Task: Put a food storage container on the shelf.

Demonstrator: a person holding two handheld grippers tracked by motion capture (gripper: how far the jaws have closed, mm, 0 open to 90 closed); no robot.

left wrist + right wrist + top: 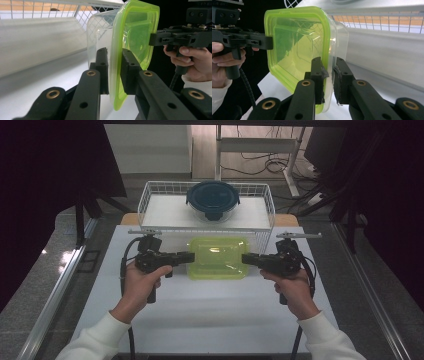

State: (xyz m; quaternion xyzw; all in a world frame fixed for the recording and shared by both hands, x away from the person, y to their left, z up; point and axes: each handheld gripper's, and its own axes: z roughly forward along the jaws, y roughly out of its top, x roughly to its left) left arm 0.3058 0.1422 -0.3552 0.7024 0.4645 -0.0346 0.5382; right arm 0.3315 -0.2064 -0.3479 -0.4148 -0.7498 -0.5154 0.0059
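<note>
Both grippers — left gripper (pixel 189 256), right gripper (pixel 246 258) — clamp fingers on the green-lidded container (pixel 218 257), its clear body hidden beneath the lid.

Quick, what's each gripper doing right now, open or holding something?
Left gripper: shut on the green-lidded container, gripping its left rim.
Right gripper: shut on the same container, gripping its right rim.

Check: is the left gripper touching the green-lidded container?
Touching. The left gripper view shows the left gripper clamped on the green-lidded container at its rim.
</note>
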